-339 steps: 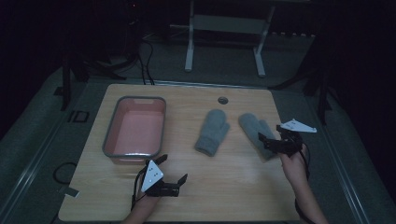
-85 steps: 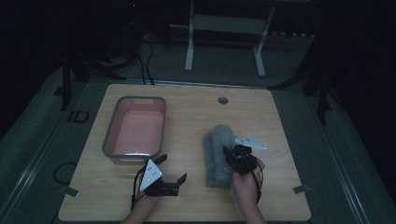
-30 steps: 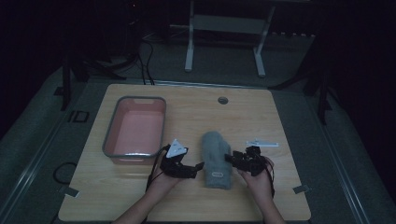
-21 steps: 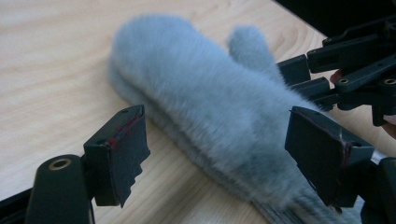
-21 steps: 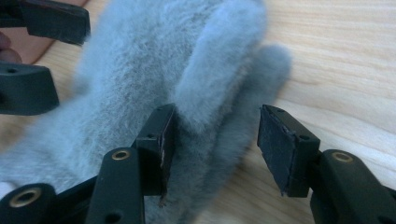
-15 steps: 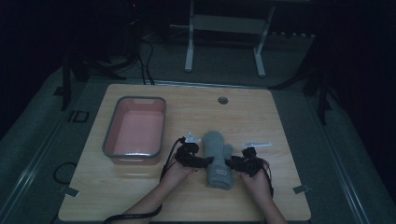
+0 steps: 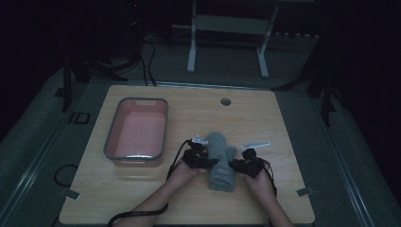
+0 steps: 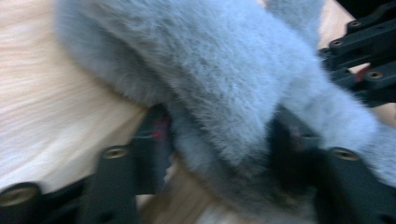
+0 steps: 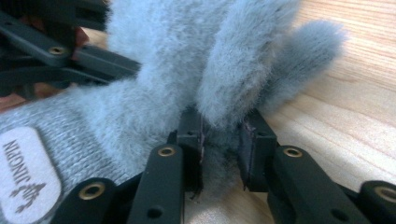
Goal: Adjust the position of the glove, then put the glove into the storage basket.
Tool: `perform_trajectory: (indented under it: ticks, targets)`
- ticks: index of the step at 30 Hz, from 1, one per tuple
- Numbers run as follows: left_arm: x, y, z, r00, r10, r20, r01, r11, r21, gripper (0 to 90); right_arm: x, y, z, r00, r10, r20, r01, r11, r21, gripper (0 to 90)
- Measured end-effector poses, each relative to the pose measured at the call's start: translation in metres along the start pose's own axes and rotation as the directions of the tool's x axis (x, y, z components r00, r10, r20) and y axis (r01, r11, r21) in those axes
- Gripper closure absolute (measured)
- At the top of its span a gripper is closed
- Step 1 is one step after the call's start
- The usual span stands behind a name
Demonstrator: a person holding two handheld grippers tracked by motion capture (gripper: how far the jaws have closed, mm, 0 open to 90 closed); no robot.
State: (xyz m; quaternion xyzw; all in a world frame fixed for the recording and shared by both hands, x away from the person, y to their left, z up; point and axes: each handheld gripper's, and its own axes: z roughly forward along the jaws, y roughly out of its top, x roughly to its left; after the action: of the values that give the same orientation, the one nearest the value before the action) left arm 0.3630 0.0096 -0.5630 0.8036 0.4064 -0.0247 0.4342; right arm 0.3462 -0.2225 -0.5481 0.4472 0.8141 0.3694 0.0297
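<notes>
Two fluffy grey mittens (image 7: 221,160) lie stacked on the wooden table (image 7: 265,118), cuffs toward the person. My left gripper (image 7: 201,159) is at the stack's left edge, and in the left gripper view its jaws (image 8: 222,149) are pressed onto a thick fold of mitten (image 8: 219,88). My right gripper (image 7: 241,165) is at the stack's right edge. In the right gripper view it (image 9: 222,149) is shut on the mitten's furry edge (image 9: 233,79) near the thumb (image 9: 303,56). A white label (image 9: 28,177) shows on the knit cuff.
A pink tray with a grey rim (image 7: 109,142) stands on the table's left half, close to the left hand. A round cable hole (image 7: 225,101) sits near the far edge. Bare wood lies to the right of the mittens and in front of them.
The left gripper has come in from the left and closed on the mitten stack's left edge. The right gripper stays at the right edge.
</notes>
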Motion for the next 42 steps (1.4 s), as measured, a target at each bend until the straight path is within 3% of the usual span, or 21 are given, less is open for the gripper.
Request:
perform_trajectory:
  ticks: [2, 4, 9, 18, 27, 42]
  targets:
    - [0.0, 0.0, 0.001, 0.9999, -0.005, 0.011, 0.005, 1.0, 0.001, 56.3, 0.001, 0.0, 0.0, 1.0, 0.004, 0.004, -0.004, 1.0, -0.001, 75.1]
    - [-0.002, 0.002, 0.0, 0.9996, 0.015, 0.025, -0.015, 0.9999, -0.001, 70.4, 0.003, -0.001, -0.001, 0.9999, -0.004, 0.014, 0.004, 1.0, -0.013, 77.4]
    - [-0.006, 0.005, -0.003, 0.9989, 0.041, 0.023, -0.04, 0.999, -0.017, 78.4, 0.003, -0.001, -0.006, 0.9995, 0.029, -0.011, -0.03, 0.999, -0.038, 80.0]
    - [-0.016, 0.027, -0.031, 0.9957, 0.088, 0.028, -0.086, 0.9934, -0.076, 80.1, 0.01, 0.013, -0.03, 0.9958, 0.047, -0.079, -0.055, 0.992, -0.112, 81.3]
    - [-0.021, 0.051, -0.069, 0.9922, 0.125, 0.001, -0.124, 0.9849, -0.121, 80.2, 0.027, 0.043, -0.052, 0.9949, -0.001, -0.101, -0.017, 0.983, -0.183, 81.5]
    - [-0.003, 0.061, -0.102, 0.9939, 0.107, -0.027, -0.11, 0.9847, -0.135, 80.3, 0.045, 0.079, -0.044, 0.9889, -0.022, -0.147, -0.006, 0.982, -0.19, 81.5]
